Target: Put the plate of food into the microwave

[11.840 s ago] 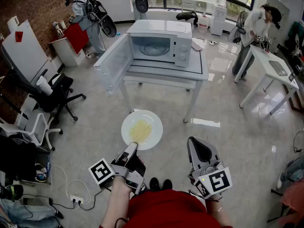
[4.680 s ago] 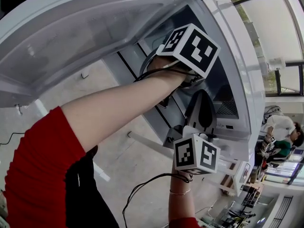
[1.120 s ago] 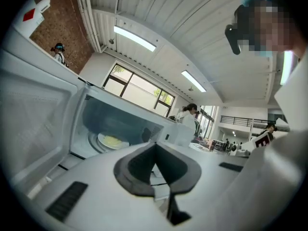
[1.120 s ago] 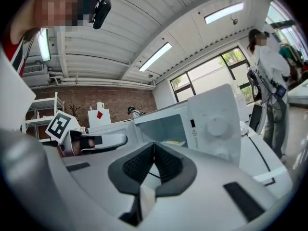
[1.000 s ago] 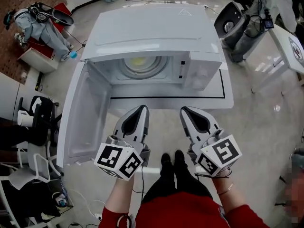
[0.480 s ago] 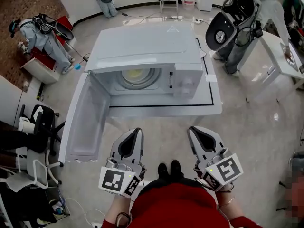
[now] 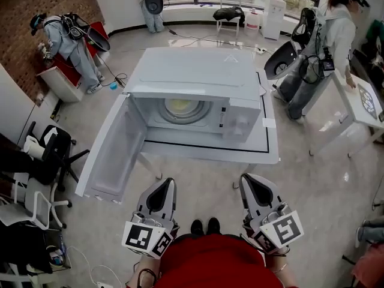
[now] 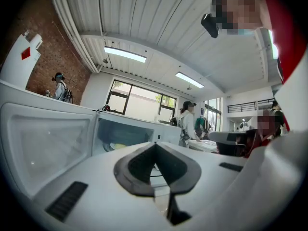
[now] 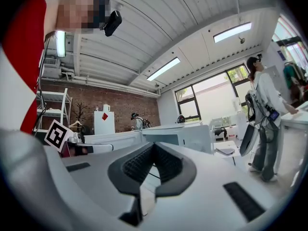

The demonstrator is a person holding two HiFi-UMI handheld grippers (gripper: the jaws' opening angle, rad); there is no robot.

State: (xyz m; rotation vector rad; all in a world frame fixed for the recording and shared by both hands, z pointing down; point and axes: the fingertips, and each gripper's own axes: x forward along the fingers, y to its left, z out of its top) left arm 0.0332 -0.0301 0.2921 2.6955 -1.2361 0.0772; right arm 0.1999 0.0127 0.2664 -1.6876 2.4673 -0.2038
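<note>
At the left, the microwave door (image 7: 111, 155) stood wide open. The left gripper (image 7: 164, 183) was clenched on nothing, well apart from the microwave (image 7: 198, 71). The plate of food (image 7: 182, 108) lay inside the cavity, so the placing looked done. The right gripper (image 7: 247, 180) was likewise closed and empty. Only shutting the door, if wanted, seemed left.
</note>
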